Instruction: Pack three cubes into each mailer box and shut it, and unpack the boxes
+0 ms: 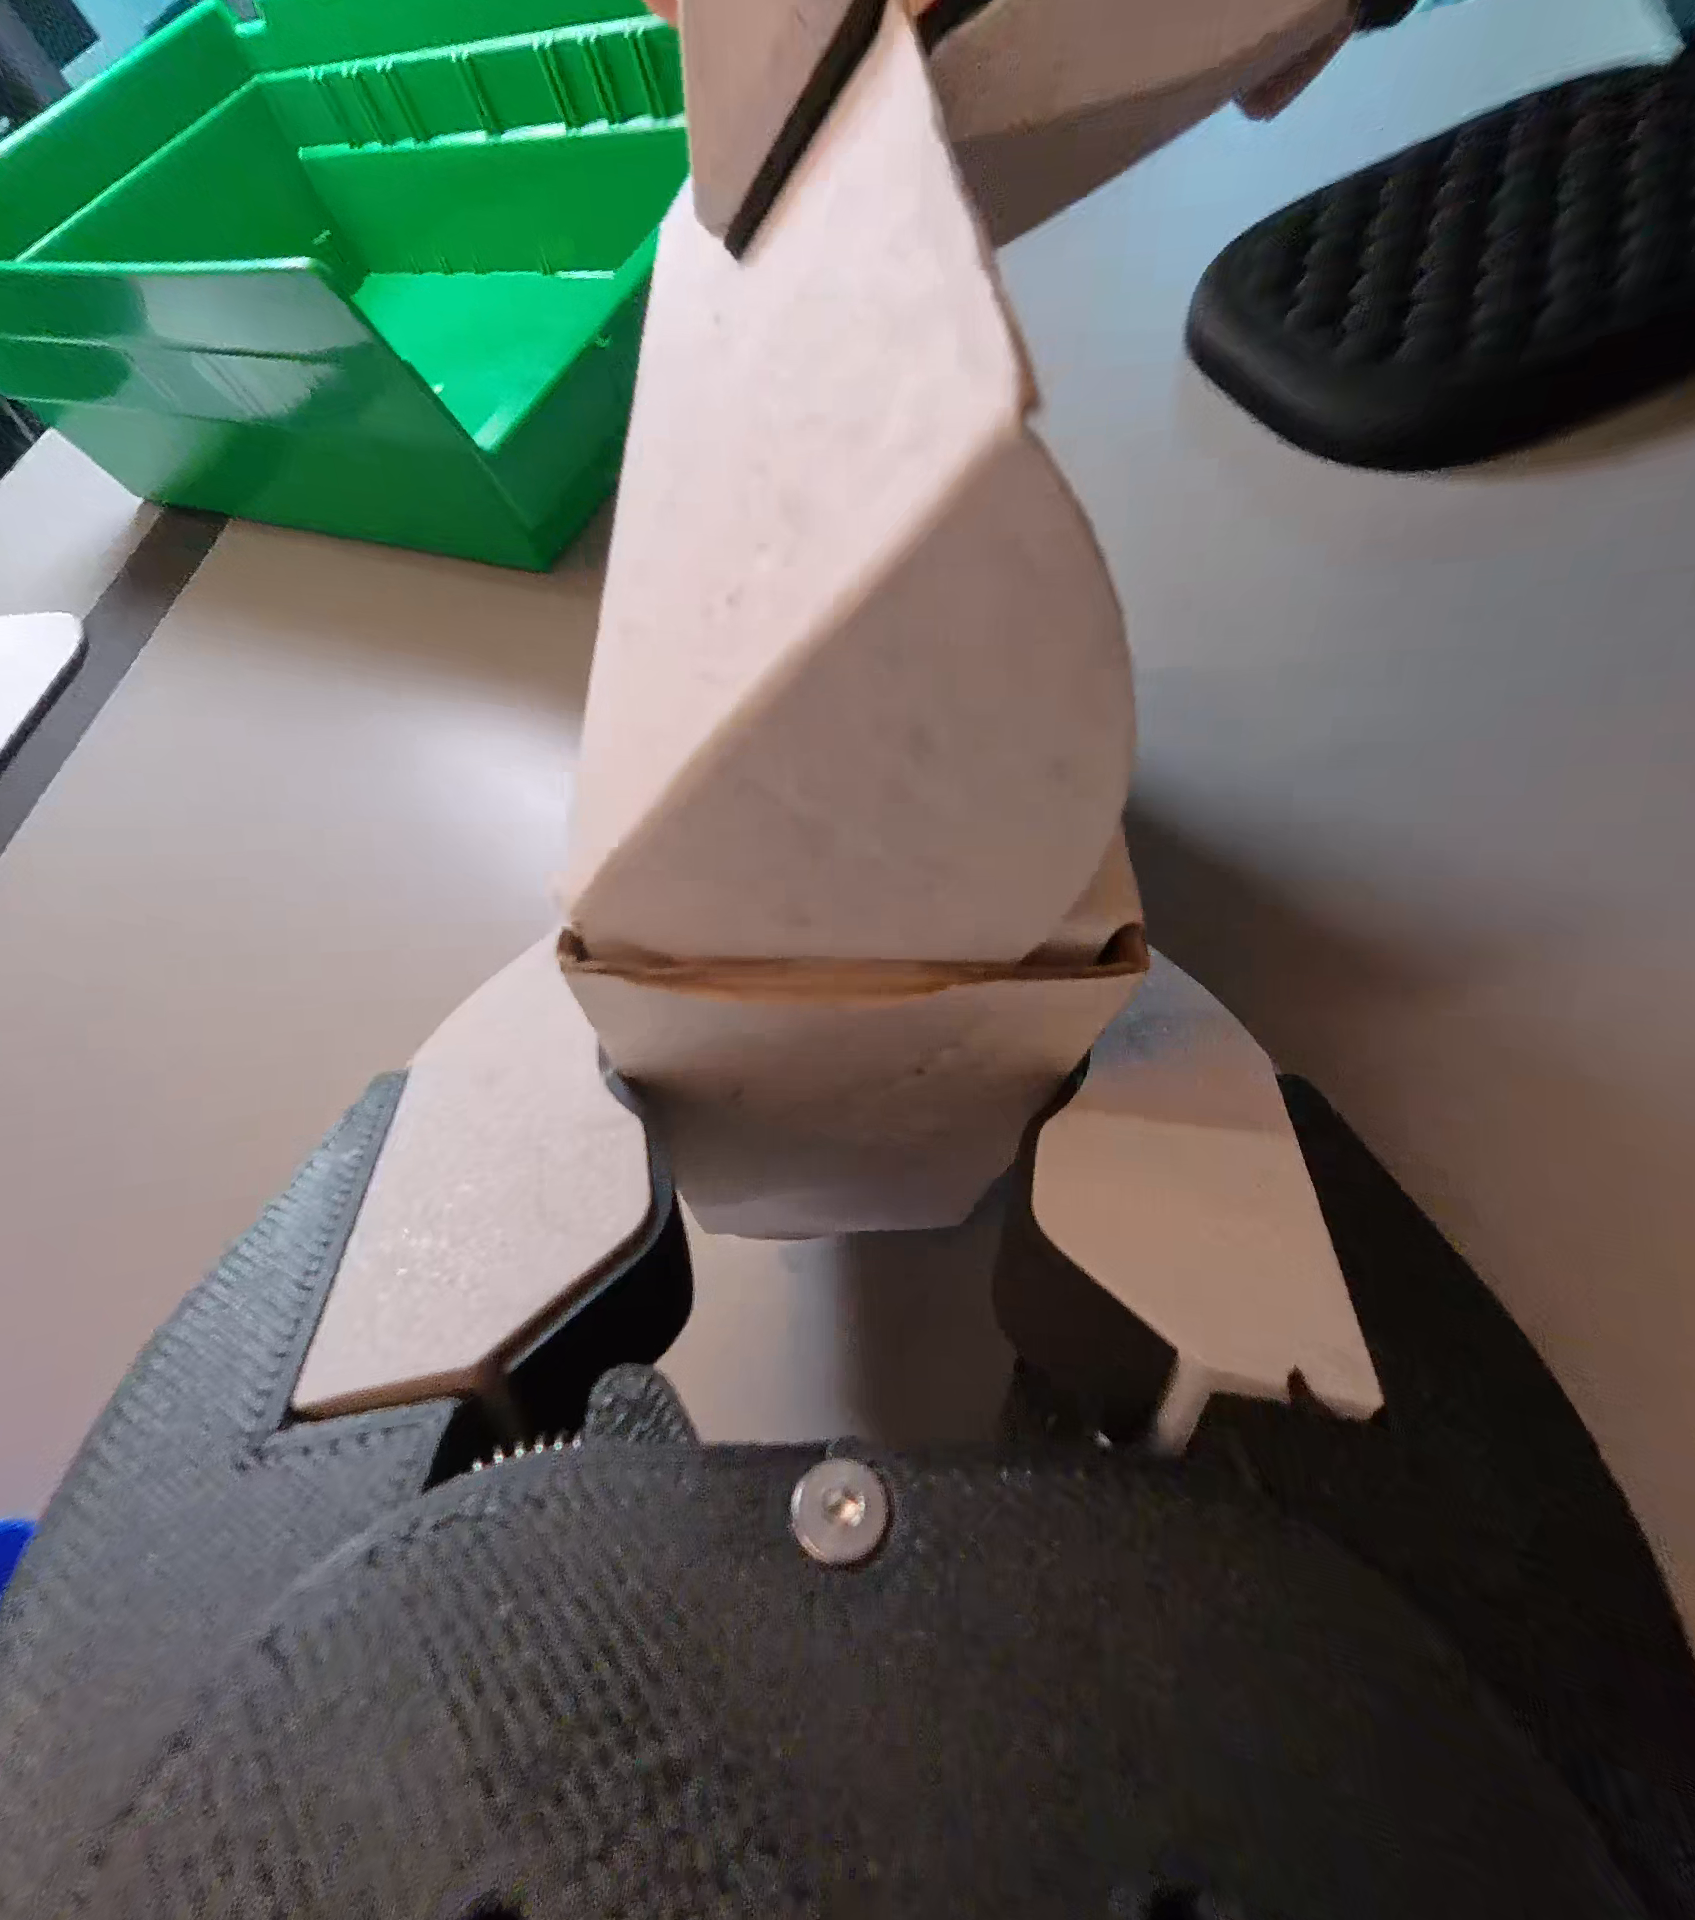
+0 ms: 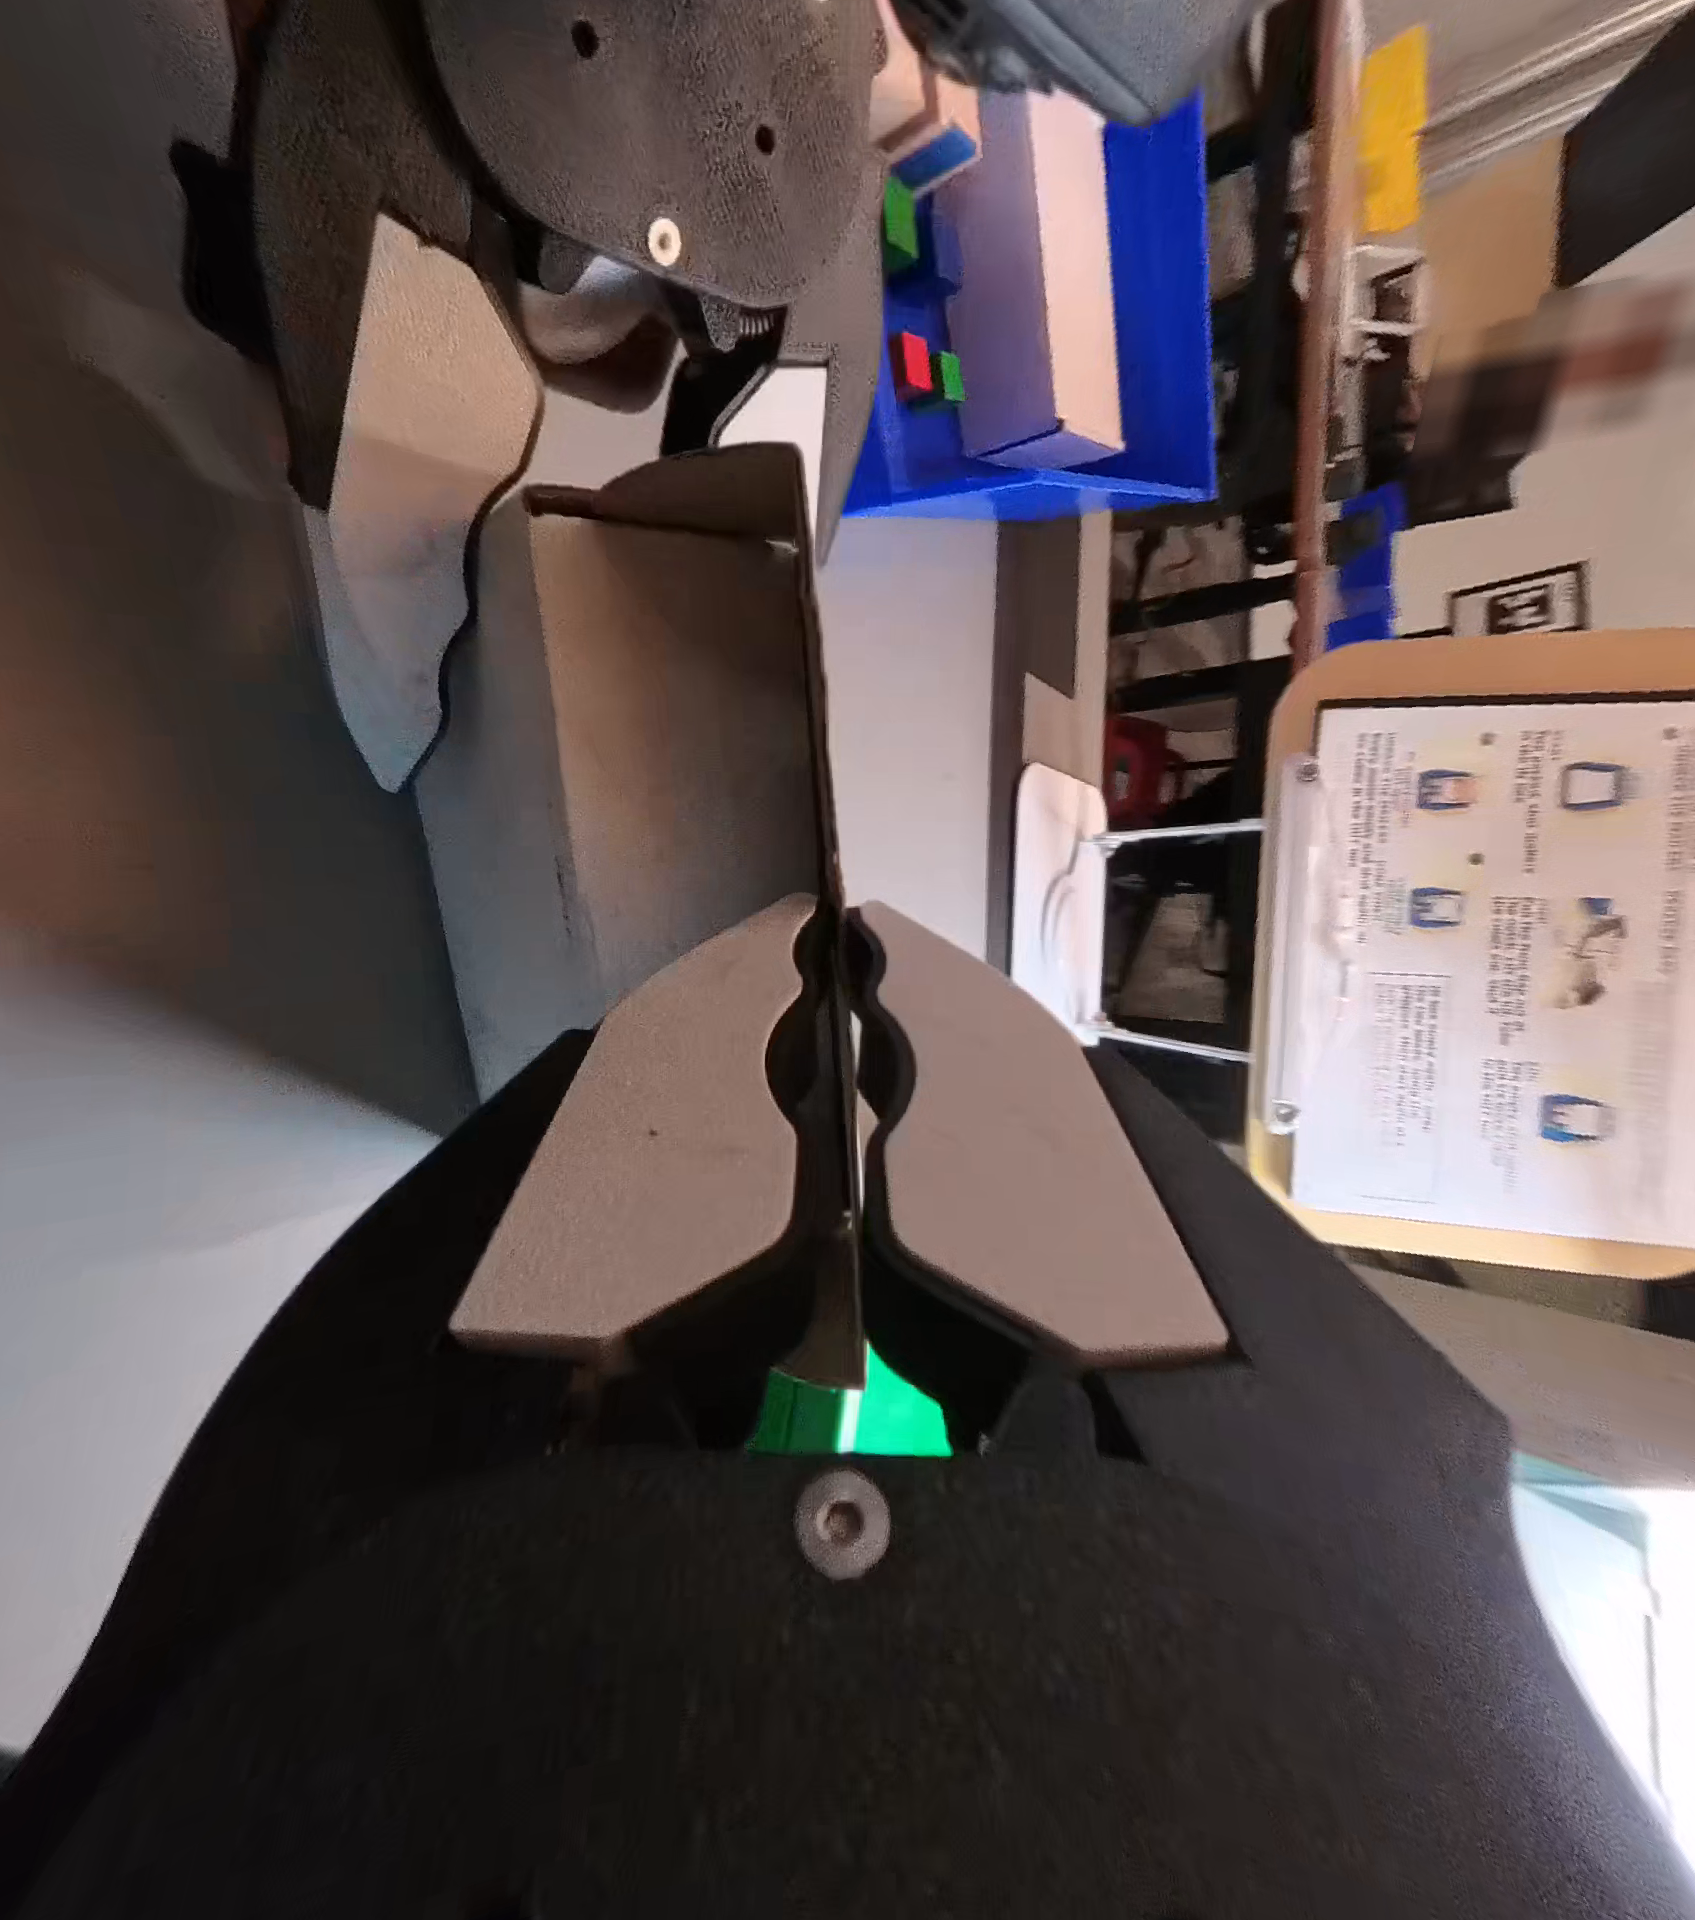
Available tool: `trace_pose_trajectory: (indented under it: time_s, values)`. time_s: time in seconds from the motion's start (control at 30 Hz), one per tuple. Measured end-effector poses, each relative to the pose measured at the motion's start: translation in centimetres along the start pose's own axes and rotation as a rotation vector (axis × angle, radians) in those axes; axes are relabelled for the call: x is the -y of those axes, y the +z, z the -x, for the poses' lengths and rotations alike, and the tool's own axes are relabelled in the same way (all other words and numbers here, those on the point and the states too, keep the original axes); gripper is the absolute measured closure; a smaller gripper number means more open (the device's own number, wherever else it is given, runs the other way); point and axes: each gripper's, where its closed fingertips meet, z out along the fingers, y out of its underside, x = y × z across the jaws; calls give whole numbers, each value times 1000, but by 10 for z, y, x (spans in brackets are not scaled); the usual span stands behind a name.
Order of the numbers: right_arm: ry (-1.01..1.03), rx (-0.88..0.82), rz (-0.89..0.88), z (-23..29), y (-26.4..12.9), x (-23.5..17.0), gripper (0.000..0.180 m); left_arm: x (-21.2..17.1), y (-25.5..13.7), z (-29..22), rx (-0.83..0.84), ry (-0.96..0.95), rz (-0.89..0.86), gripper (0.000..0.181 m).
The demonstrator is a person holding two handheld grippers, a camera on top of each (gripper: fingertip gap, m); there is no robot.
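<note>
The mailer box hangs above the counter, carried between both grippers. The left gripper clamps one end; the right gripper pinches a thin flap. Light, bendy cardboard: folded edges likely give the firmest hold.

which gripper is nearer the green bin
Left, as far as the views show. The left gripper, shut on the mailer box, faces the green bin; right gripper sees only a green sliver.

One mailer box, two claws, one green bin, one blue bin
</note>
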Motion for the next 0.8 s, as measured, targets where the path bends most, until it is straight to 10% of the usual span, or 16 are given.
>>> trace_pose_trajectory:
  time_s: [0.03,0.53,0.8]
  values:
    - [4,22,-2,-1,-1,0,178,2,-1,-1,-11,-7,-16,109]
    - [274,335,20,-16,-10,6,178,-9,-16,36,222,209,-17,108]
    - [304,251,97,-36,-7,-16,178,-9,-37,37,105,18,-113,114]
